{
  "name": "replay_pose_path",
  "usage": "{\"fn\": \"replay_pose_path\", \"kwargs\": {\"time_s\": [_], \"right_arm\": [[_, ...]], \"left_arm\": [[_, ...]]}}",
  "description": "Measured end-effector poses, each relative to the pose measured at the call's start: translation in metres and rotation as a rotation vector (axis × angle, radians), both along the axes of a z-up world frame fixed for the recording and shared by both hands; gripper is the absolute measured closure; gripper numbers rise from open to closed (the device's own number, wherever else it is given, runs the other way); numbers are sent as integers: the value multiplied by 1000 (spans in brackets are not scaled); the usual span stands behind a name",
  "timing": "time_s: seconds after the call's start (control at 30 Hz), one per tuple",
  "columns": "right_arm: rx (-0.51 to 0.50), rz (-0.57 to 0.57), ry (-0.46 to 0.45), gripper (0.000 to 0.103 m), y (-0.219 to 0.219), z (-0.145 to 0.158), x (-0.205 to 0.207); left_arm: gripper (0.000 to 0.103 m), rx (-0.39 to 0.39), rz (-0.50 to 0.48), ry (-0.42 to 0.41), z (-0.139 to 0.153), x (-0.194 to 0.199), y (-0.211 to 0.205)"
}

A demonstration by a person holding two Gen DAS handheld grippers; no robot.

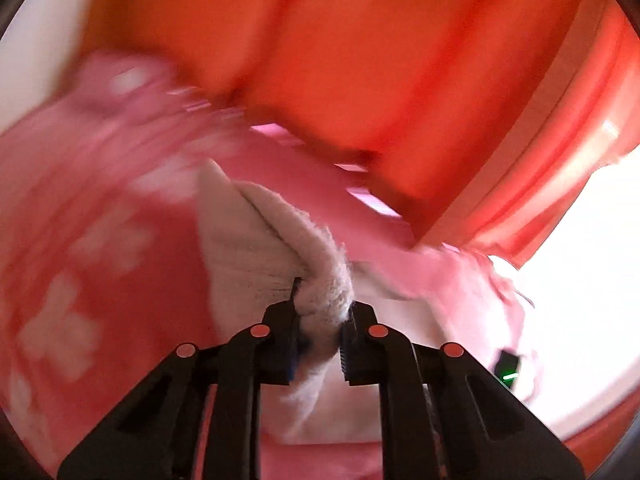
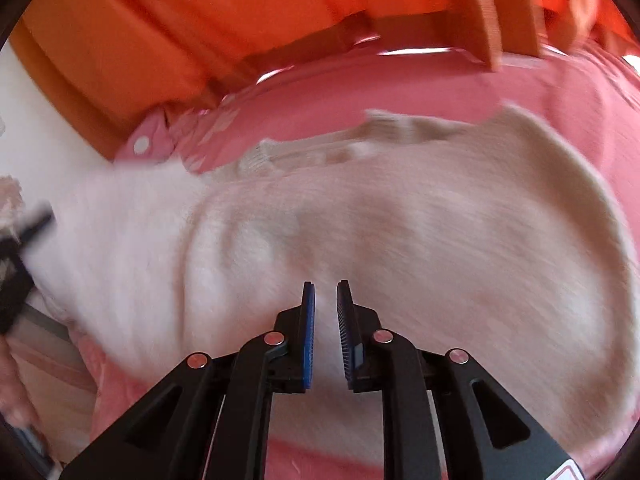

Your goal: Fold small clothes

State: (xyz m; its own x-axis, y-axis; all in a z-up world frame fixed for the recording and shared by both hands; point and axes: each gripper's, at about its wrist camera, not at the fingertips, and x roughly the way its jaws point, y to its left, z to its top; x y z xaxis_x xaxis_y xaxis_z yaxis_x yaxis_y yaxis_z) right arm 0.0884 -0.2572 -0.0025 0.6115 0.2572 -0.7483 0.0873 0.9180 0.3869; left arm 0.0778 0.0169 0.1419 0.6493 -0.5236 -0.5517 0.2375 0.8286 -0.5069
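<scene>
A bunched fold of the cream knit garment was seen pinched between the fingers of the left gripper, the cloth squeezed tight at the tips and drawn up into a ridge above them. The rest of that fabric was draped down between the black linkages toward the bottom of the left wrist view. Behind it, a pink bedsheet printed with white flower shapes was smeared by motion blur, and an orange wooden headboard filled the upper part of the view.

In the right wrist view, the cream knit garment was spread wide across the pink bedsheet, a ribbed edge visible along its far side. The right gripper was held over the near part of the cloth with its jaws slightly parted, a narrow gap showing between the blue pads; nothing was gripped there. Whether the tips touched the knit could not be told through the blur. A pink polka-dot item was lying at the far left against the orange wooden headboard. A dark blurred shape was caught at the left edge, not identifiable.
</scene>
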Motion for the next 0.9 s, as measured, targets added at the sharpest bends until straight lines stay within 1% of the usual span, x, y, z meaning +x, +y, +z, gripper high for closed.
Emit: {"fn": "replay_pose_path", "kwargs": {"time_s": [0.07, 0.1, 0.13, 0.17, 0.2, 0.23, 0.27, 0.3, 0.33, 0.37, 0.4, 0.47, 0.5, 0.53, 0.57, 0.6, 0.63, 0.67, 0.73, 0.77, 0.8, 0.9], "right_arm": [[9, -51, -2, 88, -26, 3, -21], [7, -82, -1, 88, -40, 5, -32], [4, -102, 1, 88, -49, 5, -38], [-3, -126, 4, 87, -63, 5, -48], [-13, -151, 10, 87, -74, 4, -55], [-18, -177, 20, 83, -83, 2, -62], [-17, -205, 36, 82, -94, -2, -69], [-7, -219, 43, 82, -101, -4, -74], [14, -226, 42, 82, -107, -5, -79], [28, -228, 37, 82, -110, -4, -84], [28, -226, 31, 81, -112, -2, -87], [37, -209, 23, 72, -110, 3, -90], [54, -198, 18, 61, -109, 6, -89], [81, -183, 5, 51, -107, 9, -88], [119, -166, -13, 47, -105, 12, -85], [162, -154, -26, 44, -103, 14, -81], [192, -149, -29, 43, -102, 16, -78], [248, -137, -31, 43, -101, 16, -72], [317, -124, -24, 42, -96, 14, -61], [344, -110, -8, 42, -94, 11, -53], [348, -106, 7, 41, -90, 9, -46], [317, -79, 70, 41, -74, -1, -22]], "left_arm": [[90, -11, -127, -19, 9, -6, -46], [90, -7, -204, -22, 7, -11, -78], [90, 9, -260, -14, 0, -14, -104], [90, 22, -296, 0, -8, -17, -122], [90, 44, -345, 33, -23, -19, -145], [89, 74, -379, 76, -43, -20, -167], [89, 105, -403, 112, -62, -21, -182], [88, 154, -425, 153, -85, -23, -197], [85, 199, -418, 166, -98, -26, -202], [83, 220, -402, 153, -102, -31, -200], [78, 210, -392, 119, -97, -42, -195], [52, 199, -416, 88, -84, -52, -183], [43, 212, -406, 60, -74, -63, -171], [28, 235, -390, 32, -69, -70, -163], [22, 264, -371, -5, -65, -78, -156], [20, 314, -345, -48, -63, -82, -145], [18, 360, -329, -63, -65, -83, -139], [18, 432, -310, -63, -73, -82, -132], [18, 509, -277, -30, -89, -72, -124], [18, 529, -265, -14, -99, -68, -121], [18, 546, -244, 2, -109, -64, -117], [19, 590, -217, 24, -129, -54, -115]]}}
